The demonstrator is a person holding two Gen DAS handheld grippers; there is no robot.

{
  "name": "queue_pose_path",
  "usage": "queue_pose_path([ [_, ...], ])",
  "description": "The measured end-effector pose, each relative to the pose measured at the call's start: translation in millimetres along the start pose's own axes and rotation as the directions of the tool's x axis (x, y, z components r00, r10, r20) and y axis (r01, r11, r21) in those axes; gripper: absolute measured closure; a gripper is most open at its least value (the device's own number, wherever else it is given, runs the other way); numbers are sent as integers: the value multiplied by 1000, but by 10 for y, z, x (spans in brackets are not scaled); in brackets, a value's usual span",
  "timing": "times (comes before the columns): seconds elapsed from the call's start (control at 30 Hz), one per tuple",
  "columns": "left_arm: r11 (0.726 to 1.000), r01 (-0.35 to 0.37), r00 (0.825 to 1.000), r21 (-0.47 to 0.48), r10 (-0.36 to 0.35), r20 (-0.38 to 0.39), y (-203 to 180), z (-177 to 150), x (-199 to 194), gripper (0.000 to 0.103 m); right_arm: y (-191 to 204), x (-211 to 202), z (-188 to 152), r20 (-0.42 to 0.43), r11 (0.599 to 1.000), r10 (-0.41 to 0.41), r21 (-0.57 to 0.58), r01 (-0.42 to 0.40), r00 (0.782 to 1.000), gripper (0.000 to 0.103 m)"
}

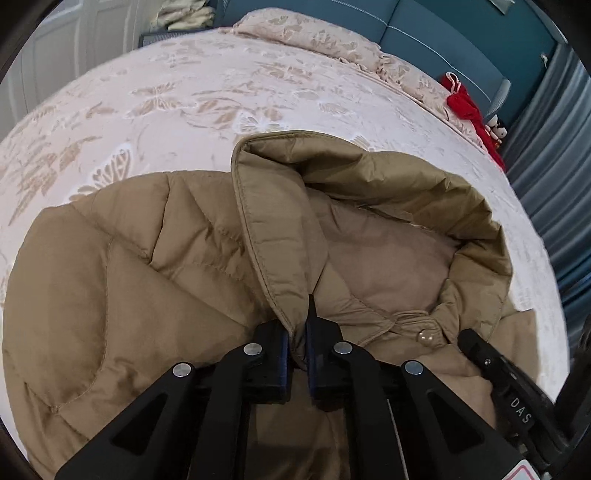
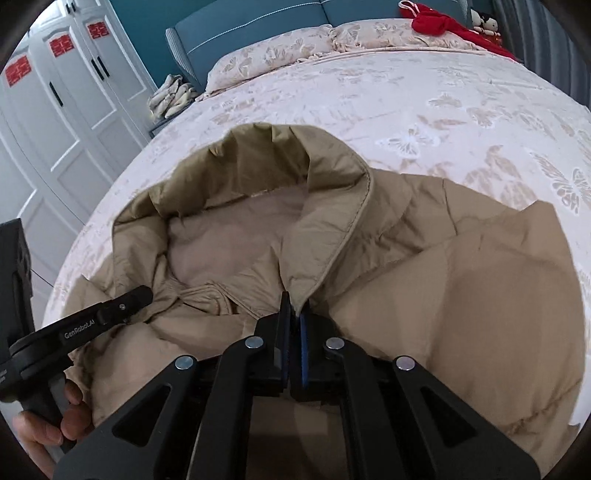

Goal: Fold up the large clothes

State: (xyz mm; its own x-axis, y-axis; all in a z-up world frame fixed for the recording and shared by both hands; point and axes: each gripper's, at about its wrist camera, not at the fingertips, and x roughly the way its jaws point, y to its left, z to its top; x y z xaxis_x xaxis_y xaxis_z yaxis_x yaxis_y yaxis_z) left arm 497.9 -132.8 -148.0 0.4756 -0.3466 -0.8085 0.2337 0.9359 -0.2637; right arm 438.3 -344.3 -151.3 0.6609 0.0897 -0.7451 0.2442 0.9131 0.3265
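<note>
A tan quilted hooded jacket (image 1: 155, 266) lies on the bed, hood (image 1: 388, 192) pointing toward the headboard. My left gripper (image 1: 297, 328) is shut on the jacket's front edge just below the hood's left side. My right gripper (image 2: 293, 314) is shut on the jacket's (image 2: 461, 288) front edge below the hood's (image 2: 258, 173) right side. The right gripper's finger shows at the lower right of the left wrist view (image 1: 491, 358). The left gripper shows at the left of the right wrist view (image 2: 107, 314), over the collar and snap button (image 1: 424, 336).
The bed has a pale floral cover (image 1: 184, 103) and pillows (image 2: 280, 51) against a teal headboard (image 2: 258, 18). A red garment (image 2: 443, 22) lies near the pillows. White wardrobe doors (image 2: 66, 110) stand left of the bed. Grey curtains (image 1: 546, 184) hang on the other side.
</note>
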Motion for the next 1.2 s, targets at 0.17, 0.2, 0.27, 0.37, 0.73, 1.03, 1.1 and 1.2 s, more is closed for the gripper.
queue_pose_path([
  [0.17, 996, -66, 997, 56, 63, 53, -73, -87, 104, 89, -42, 63, -81, 9, 1000, -2, -1, 2, 1000, 102],
  [0.2, 996, -72, 996, 60, 69, 60, -82, -96, 115, 89, -45, 67, -100, 15, 1000, -4, -3, 4, 1000, 102],
  [0.27, 994, -81, 994, 69, 76, 73, -91, -114, 128, 89, -39, 101, -88, 19, 1000, -7, -6, 7, 1000, 102],
  [0.37, 992, -94, 992, 79, 86, 90, -102, -134, 133, 89, -22, 121, -95, 25, 1000, -16, -17, 16, 1000, 102],
  [0.73, 983, -144, 982, 115, 128, 139, -172, -190, 163, 88, 35, 146, -158, 63, 997, -52, -55, 56, 997, 102],
  [1.03, 991, -86, 992, 98, 77, 97, -82, -185, -111, 77, -176, -106, -134, -2, 996, 63, 58, -62, 998, 90],
  [1.1, 989, -81, 994, 122, 71, 84, -45, -207, -309, 51, -311, -416, -194, -21, 993, 75, 93, -73, 997, 71],
  [1.2, 975, -160, 981, 151, 140, 132, 37, -112, -694, 24, -464, -805, -201, -29, 997, -10, 79, 12, 1000, 53],
])
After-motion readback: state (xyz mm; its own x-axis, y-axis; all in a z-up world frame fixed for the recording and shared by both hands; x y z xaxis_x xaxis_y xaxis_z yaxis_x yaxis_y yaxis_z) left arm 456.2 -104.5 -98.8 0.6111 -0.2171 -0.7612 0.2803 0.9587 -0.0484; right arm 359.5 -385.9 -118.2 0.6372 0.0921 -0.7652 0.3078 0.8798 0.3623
